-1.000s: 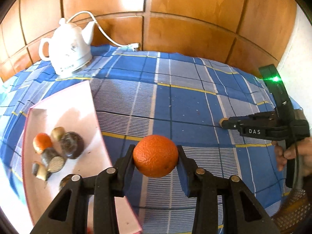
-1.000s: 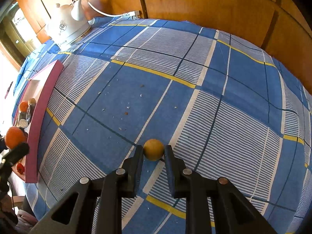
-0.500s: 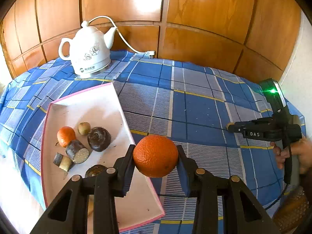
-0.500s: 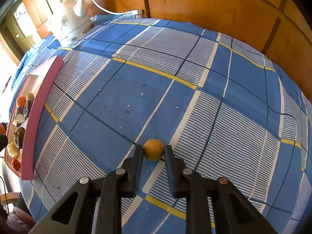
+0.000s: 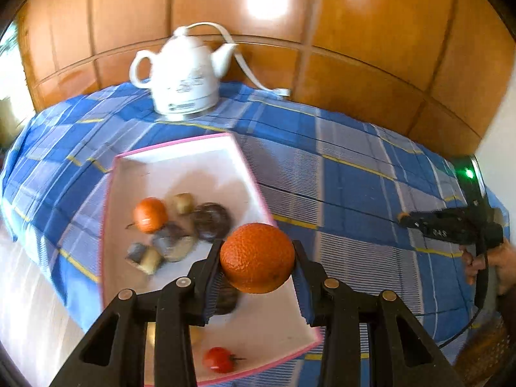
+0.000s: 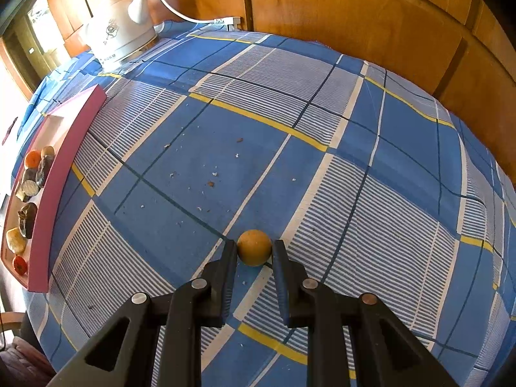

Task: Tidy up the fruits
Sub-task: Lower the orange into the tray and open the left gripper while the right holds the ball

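My left gripper is shut on a large orange and holds it in the air above the near right part of a pink-rimmed white tray. Inside the tray lie a small orange fruit, dark round fruits, cut pieces and a small red fruit. My right gripper is shut on a small yellow-brown round fruit that rests on the checked cloth. In the right wrist view the tray lies at the far left.
A white electric kettle with its cord stands at the back of the blue checked tablecloth, against wooden panelling. Crumbs dot the cloth. A hand on the right gripper's handle shows at the right edge of the left wrist view.
My left gripper carried the orange leftward, from above the cloth to above the tray; tray and kettle now sit nearer the view's centre. The right gripper stayed put on the small fruit.
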Action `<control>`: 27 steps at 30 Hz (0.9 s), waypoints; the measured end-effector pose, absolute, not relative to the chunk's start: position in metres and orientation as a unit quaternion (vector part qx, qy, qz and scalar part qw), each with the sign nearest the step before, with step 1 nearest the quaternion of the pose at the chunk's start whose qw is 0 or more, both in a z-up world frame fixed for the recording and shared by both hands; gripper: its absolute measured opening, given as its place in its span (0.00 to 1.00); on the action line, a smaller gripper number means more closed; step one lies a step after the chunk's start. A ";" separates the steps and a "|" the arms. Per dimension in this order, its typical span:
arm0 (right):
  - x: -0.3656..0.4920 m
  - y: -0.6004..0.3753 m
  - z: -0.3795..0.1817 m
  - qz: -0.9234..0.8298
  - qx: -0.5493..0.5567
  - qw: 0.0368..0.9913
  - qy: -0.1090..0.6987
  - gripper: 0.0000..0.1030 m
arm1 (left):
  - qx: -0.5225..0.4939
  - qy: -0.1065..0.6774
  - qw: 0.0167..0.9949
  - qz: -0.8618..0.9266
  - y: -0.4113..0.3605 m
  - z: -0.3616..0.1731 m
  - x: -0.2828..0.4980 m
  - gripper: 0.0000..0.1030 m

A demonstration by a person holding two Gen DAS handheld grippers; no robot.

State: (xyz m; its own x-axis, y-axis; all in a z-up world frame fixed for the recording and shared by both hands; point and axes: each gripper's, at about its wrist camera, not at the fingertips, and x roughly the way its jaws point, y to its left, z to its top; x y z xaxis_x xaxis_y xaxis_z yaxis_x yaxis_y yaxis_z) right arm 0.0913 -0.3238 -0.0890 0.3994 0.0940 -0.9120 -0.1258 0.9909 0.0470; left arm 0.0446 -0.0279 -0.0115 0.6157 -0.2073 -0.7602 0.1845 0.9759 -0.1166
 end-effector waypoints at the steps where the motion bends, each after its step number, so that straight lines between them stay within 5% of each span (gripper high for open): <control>1: 0.091 -0.323 -0.089 0.065 -0.017 0.837 0.544 0.22 | -0.023 0.425 0.899 -0.100 -0.017 -0.010 0.046 0.39; 12: 0.091 -0.322 -0.088 0.064 -0.023 0.837 0.543 0.22 | -0.105 0.430 0.897 -0.004 0.093 -0.017 0.045 0.39; 27: 0.092 -0.321 -0.088 0.061 -0.025 0.837 0.543 0.22 | -0.076 0.473 0.877 -0.042 0.057 -0.055 0.056 0.39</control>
State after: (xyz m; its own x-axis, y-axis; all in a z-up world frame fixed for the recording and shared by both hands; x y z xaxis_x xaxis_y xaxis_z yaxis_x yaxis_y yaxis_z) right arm 0.0917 -0.3206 -0.0883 0.4038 0.0750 -0.9118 -0.1302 0.9912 0.0238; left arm 0.0559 0.0572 -0.0550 0.5497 -0.1447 -0.8228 0.0017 0.9851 -0.1721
